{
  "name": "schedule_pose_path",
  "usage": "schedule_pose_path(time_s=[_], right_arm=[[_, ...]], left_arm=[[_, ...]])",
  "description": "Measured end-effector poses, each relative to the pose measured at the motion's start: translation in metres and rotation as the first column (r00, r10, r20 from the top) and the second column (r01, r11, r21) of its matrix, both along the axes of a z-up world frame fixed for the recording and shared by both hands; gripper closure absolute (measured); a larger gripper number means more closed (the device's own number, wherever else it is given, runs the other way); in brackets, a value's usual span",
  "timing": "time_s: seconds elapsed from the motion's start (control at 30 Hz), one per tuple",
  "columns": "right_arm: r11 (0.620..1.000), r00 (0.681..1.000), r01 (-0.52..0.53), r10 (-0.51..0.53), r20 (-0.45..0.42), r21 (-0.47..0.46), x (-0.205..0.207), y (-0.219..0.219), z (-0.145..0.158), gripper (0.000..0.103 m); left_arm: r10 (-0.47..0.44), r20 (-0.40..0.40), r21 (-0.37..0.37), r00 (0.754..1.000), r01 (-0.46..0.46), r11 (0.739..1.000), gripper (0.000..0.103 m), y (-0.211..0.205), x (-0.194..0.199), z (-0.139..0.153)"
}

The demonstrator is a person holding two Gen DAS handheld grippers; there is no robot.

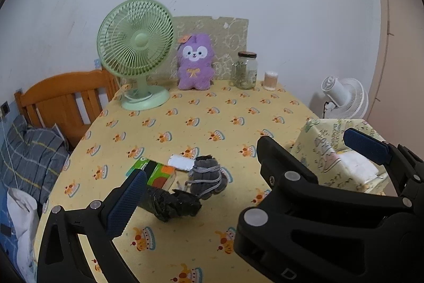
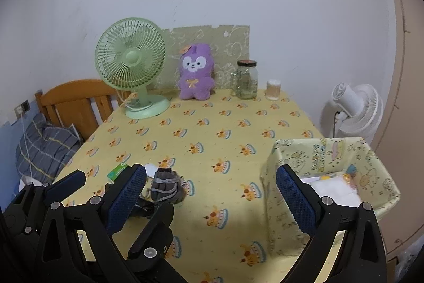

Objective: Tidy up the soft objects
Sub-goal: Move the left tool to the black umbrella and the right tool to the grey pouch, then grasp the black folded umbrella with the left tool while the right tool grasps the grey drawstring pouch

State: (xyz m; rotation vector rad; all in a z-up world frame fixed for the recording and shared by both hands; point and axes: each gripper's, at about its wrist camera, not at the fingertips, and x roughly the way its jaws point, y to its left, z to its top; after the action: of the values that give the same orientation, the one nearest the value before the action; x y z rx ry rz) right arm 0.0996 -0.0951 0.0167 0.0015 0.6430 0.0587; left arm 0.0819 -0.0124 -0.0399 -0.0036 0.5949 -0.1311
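A purple plush toy (image 1: pixel 195 63) stands at the table's far edge; it also shows in the right wrist view (image 2: pixel 196 76). A grey knitted bundle (image 1: pixel 208 175) lies near the front, also seen in the right wrist view (image 2: pixel 165 186), beside a black wad (image 1: pixel 172 204), a green-orange pack (image 1: pixel 156 171) and a small white pack (image 1: pixel 181 162). A fabric-lined box (image 2: pixel 331 177) at the right holds white cloth (image 2: pixel 335 190). My left gripper (image 1: pixel 246 177) is open above these items. My right gripper (image 2: pixel 212 200) is open between bundle and box.
A green desk fan (image 1: pixel 135 49) stands at the back left, a glass jar (image 1: pixel 245 70) and a cotton-swab tub (image 1: pixel 270 80) at the back right. A white floor fan (image 2: pixel 355 108) stands beyond the table's right edge. A wooden headboard (image 1: pixel 66 100) and bedding are left.
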Motion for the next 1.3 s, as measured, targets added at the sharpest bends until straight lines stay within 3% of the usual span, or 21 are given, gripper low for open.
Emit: schedule_pose_path(time_s=[1.07, 1.3], right_arm=[[0.993, 0.977, -0.118, 0.113, -0.18, -0.017, 0.057, 0.046, -0.075, 0.003], [0.992, 0.973, -0.126, 0.123, -0.195, -0.003, 0.07, 0.051, -0.083, 0.003]], left_arm=[[0.13, -0.195, -0.009, 0.972, -0.134, 0.991, 0.0, 0.047, 0.051, -0.07], [0.123, -0.24, -0.026, 0.963, -0.133, 0.991, 0.01, 0.055, 0.064, -0.079]])
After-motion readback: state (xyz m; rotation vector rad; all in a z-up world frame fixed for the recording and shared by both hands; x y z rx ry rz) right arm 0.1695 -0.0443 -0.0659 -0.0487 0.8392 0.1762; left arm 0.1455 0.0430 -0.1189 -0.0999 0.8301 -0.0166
